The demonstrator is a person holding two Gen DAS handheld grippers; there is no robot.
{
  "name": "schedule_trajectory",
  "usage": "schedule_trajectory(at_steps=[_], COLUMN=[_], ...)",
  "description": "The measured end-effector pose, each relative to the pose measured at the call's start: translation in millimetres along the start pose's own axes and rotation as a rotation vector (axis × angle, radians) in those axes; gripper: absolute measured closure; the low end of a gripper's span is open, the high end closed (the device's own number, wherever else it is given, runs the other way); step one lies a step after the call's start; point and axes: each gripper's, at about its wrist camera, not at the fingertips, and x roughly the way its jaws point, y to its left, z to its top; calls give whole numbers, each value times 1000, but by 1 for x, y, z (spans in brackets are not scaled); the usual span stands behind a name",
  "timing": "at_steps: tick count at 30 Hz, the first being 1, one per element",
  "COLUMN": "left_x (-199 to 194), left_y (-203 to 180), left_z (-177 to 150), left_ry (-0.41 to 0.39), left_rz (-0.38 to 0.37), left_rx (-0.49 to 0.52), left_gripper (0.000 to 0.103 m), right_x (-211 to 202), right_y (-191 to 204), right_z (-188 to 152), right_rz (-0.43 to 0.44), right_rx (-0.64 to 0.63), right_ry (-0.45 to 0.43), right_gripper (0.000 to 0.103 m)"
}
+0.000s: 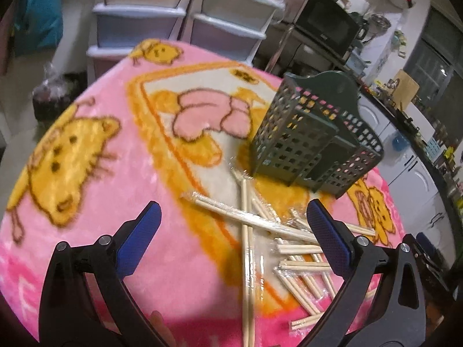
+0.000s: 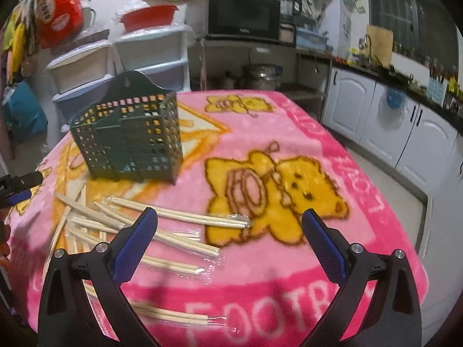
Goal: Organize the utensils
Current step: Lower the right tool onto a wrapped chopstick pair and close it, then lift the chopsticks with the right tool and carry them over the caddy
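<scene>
Task barely begun. Dark green perforated plastic utensil holder point(image 2: 127, 141) upright on pink-blanketed worktop point(image 2: 289, 133), apparently empty. Plastic-wrapped wooden chopstick pairs point(image 2: 179, 217) scattered just before holder. Left gripper point(image 1: 231, 231) and right gripper point(image 2: 228, 234) spread wide, holding nothing.
</scene>
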Motion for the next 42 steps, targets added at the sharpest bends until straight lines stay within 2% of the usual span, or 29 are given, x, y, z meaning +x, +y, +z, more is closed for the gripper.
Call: schedule_trajectory(at_steps=[5, 7, 12, 16, 19, 24, 27, 32, 34, 39, 42], left_x=[21, 27, 42, 47, 50, 55, 56, 58, 58, 58, 57], left_y=[13, 16, 26, 28, 28, 28, 28, 28, 27, 29, 29], left_z=[0, -1, -2, 2, 5, 9, 10, 10, 10, 11, 11], left_ry=[88, 105, 139, 138, 137, 129, 126, 120, 117, 111, 112], left_rz=[-47, -58, -61, -55, -46, -19, -1, 34, 49, 65, 49], left_rx=[-85, -109, -166, -181, -184, -177, -174, -162, -152, -140, -139], left_gripper=[27, 31, 35, 38, 41, 47, 55, 66, 73, 87, 91], right_x=[22, 29, 56, 72, 83, 90, 95, 98, 98, 92, 81], right_y=[-16, -19, -29, -33, -36, -39, -45, -45, -45, -40, -37], right_z=[-2, -3, -5, -6, -9, -6, -4, -1, 0, 6, 17], right_rz=[34, 52, 108, 152, 199, 215, 235, 236, 246, 288, 316], right_rx=[74, 94, 160, 197, 244, 274, 315, 307, 306, 290, 272], right_ry=[84, 106, 197, 246, 292, 281, 283, 273, 269, 217, 166], right_gripper=[8, 18, 32, 48, 54, 58, 59, 83, 98, 99, 99])
